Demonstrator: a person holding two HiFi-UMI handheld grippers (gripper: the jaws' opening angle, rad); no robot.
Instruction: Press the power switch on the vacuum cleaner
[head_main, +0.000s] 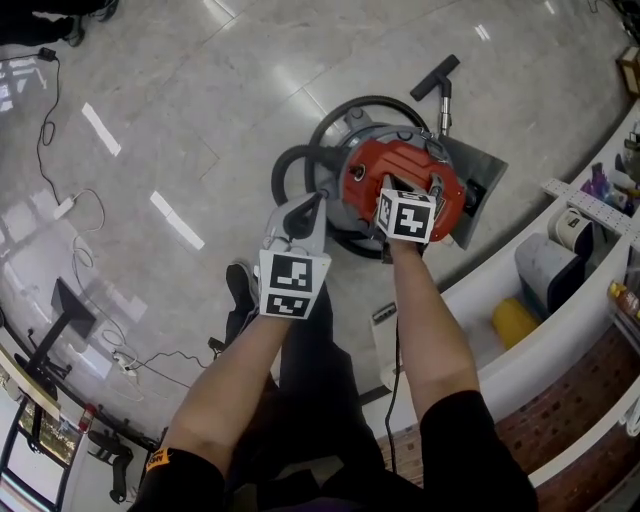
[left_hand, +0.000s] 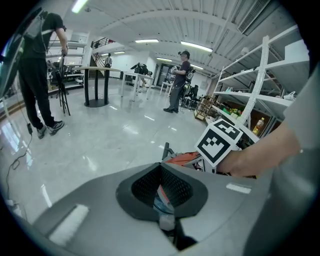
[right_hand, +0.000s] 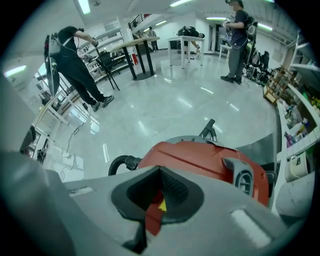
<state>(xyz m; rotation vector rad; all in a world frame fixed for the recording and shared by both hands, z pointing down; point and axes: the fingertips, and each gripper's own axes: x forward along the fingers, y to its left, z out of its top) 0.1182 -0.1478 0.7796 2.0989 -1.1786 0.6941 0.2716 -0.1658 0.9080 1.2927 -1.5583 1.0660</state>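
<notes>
Pointing at red vacuum cleaner (head_main: 445, 190): right claw (head_main: 389, 184) closed, empty; left claw (head_main: 318, 201) closed, empty, alongside

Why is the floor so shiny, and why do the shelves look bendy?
Head view: white glare streaks lie on the polished floor. Left gripper view: the wide-angle lens bows the shelves and darkens the corners. Right gripper view: the red vacuum cleaner looks sharp.
</notes>
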